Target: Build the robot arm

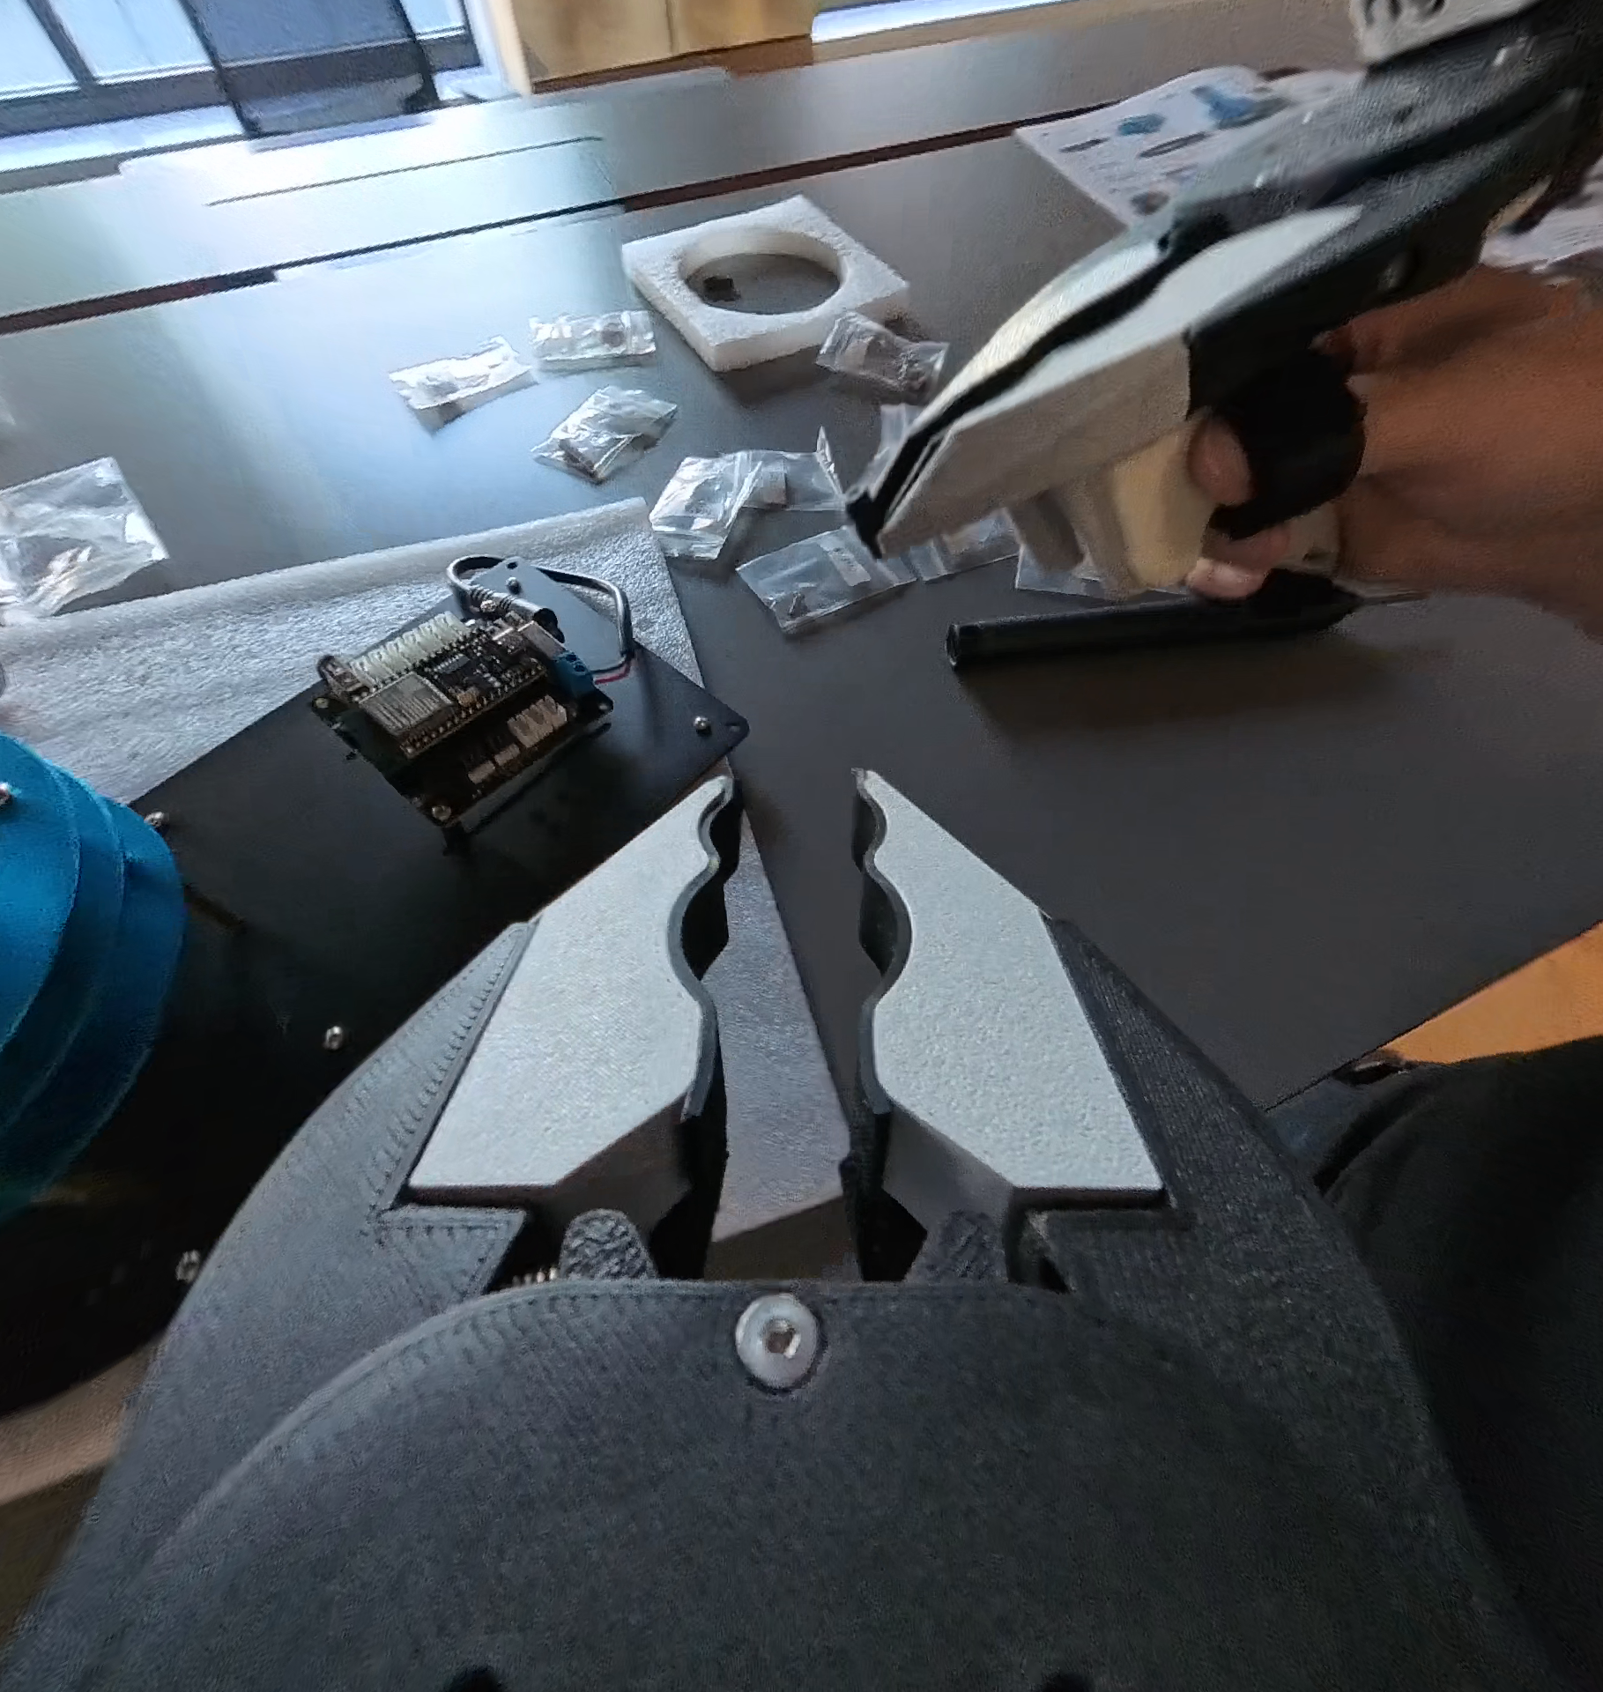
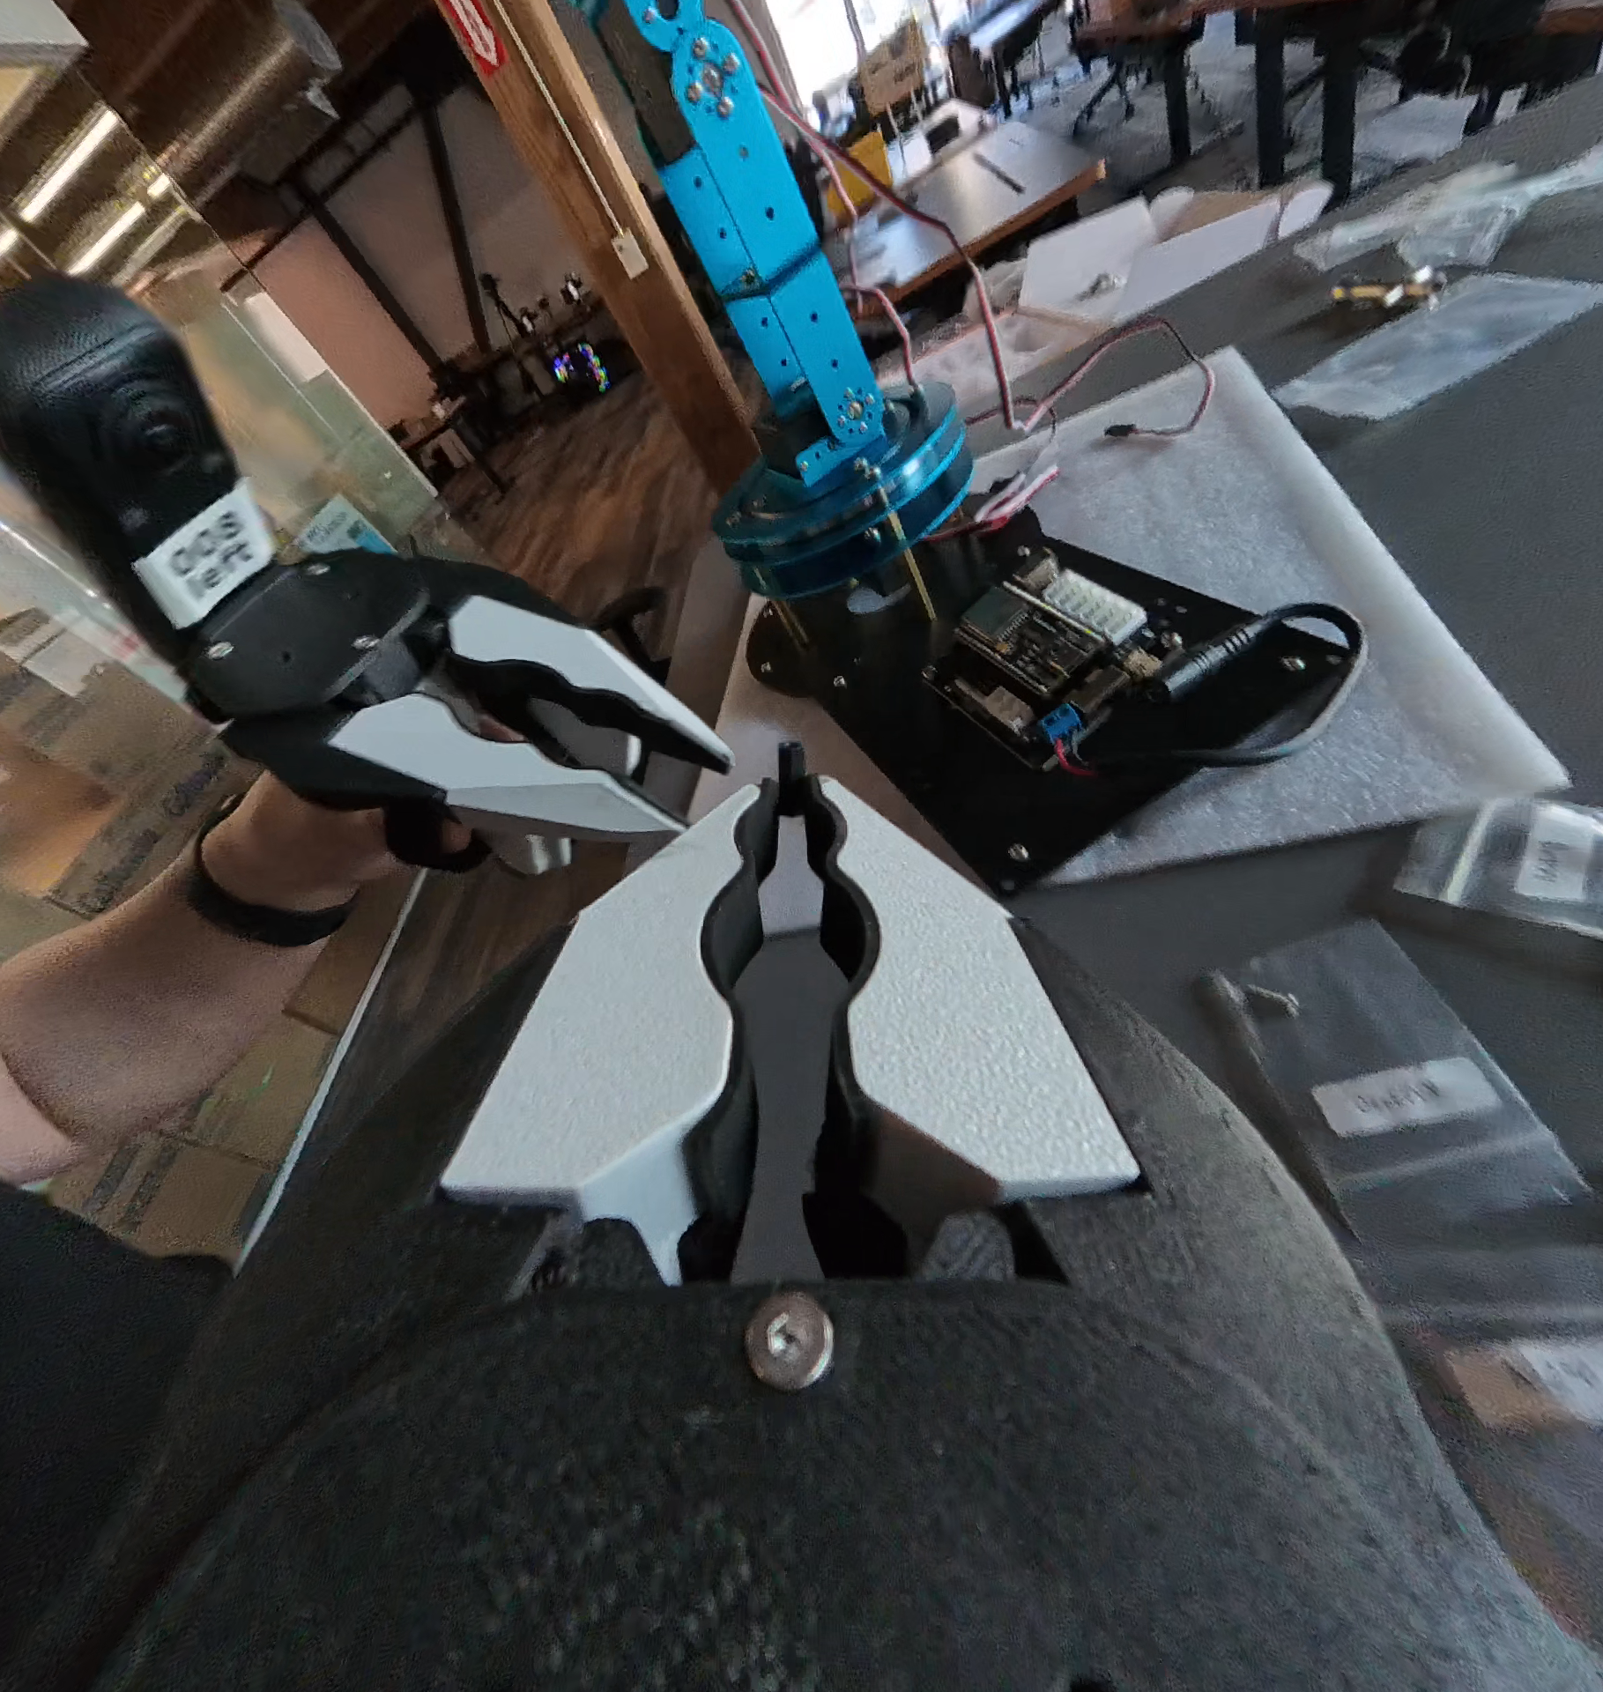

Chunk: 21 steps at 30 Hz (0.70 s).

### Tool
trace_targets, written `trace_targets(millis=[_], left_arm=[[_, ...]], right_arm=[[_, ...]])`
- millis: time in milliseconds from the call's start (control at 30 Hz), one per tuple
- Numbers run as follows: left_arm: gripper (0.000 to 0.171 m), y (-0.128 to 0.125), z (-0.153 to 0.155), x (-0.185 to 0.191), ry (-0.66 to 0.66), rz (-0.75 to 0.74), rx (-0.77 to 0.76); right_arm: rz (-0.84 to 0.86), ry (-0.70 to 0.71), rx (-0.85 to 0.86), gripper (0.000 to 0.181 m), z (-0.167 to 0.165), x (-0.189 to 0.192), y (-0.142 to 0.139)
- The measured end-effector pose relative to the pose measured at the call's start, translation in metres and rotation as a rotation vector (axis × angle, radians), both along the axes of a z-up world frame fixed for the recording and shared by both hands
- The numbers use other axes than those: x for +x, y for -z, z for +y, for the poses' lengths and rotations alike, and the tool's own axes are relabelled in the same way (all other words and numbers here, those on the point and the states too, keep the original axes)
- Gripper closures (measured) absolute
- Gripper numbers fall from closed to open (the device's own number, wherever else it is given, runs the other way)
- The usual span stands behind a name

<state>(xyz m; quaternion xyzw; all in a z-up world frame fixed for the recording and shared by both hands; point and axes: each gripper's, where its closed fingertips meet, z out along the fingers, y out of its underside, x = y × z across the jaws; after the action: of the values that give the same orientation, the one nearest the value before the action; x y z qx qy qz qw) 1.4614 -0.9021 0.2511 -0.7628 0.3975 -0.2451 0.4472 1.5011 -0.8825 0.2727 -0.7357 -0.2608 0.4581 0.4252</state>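
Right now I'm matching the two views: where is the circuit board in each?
Left wrist view: circuit board left of centre, on the black plate.
Right wrist view: circuit board right of centre, same plate.
Shared landmark: the blue round base beside it.

The blue arm (image 2: 761, 238) runs off the top edge in the right wrist view, and in the left one only a slice of its round base (image 1: 47, 961) shows. Whatever's inside the little plastic bags (image 1: 605, 430) is too small to make out. The tiny black piece (image 2: 790, 774) pinched in the right tongs (image 2: 790, 795) is mostly hidden.
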Motion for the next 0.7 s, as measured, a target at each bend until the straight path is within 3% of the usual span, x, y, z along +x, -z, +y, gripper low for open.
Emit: trace_targets(millis=[200, 300, 500, 700], left_arm=[[0.161, -0.021, 0.014, -0.012, 0.149, -0.237, -0.17], [0.159, -0.014, 0.024, -0.018, 0.168, -0.246, -0.156], [0.157, -0.005, 0.022, -0.003, 0.238, -0.311, -0.267], [0.167, 0.009, 0.023, 0.005, 0.269, -0.218, -0.244]], right_arm=[[-0.133, 0.141, 0.264, 0.177, 0.01, -0.031, 0.008], [-0.211, 0.191, 0.305, 0.177, 0.016, -0.042, 0.022], [-0.332, 0.249, 0.42, 0.177, 0.012, -0.053, 0.029], [-0.402, 0.27, 0.43, 0.177, 0.009, -0.046, 0.039]])
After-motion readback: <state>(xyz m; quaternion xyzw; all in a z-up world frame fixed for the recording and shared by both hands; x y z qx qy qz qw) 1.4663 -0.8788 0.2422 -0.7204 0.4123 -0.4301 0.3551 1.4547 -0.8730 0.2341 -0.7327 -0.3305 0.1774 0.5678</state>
